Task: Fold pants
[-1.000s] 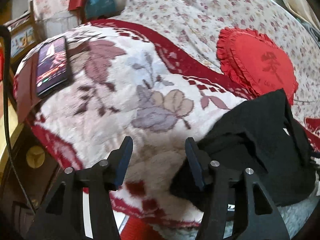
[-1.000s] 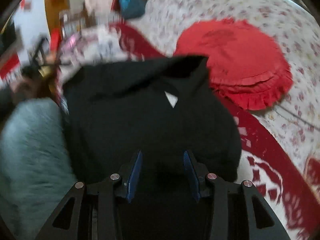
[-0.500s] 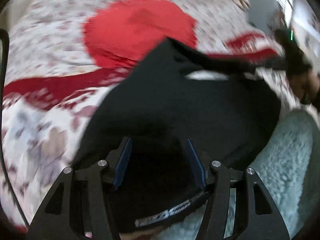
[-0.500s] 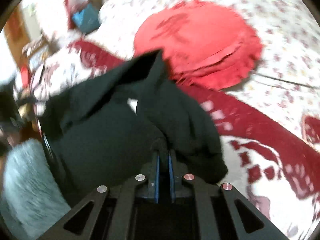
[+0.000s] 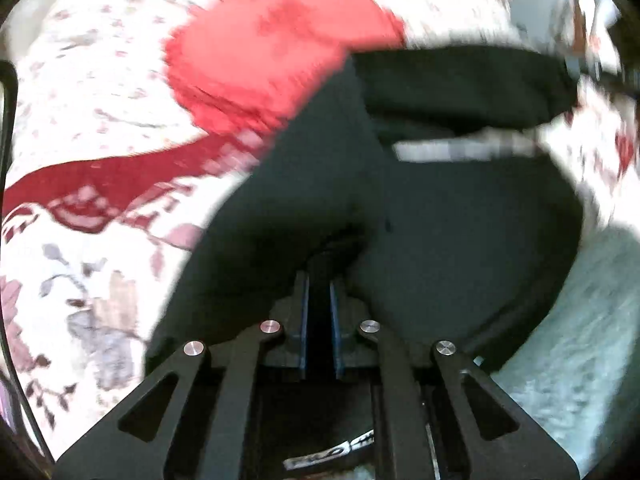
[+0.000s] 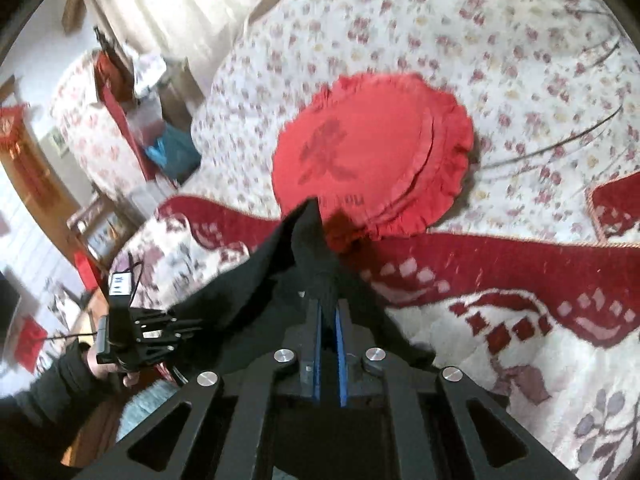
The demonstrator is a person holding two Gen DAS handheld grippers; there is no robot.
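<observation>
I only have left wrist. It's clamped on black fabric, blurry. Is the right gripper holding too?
Observer: Yes. The right gripper is shut on the black pants, with fabric bunched up between its fingers.
Operator: Is the cloth stretched between the two?
Observer: It spans from the right gripper to the left gripper, which grips its far end at lower left.
Operator: What's behind it?
Observer: A red ruffled cushion on the floral bedspread, just past the raised tip of the pants.

Likely bedroom, floral bedspread (image 6: 500,40), red cushion (image 6: 372,160)
</observation>
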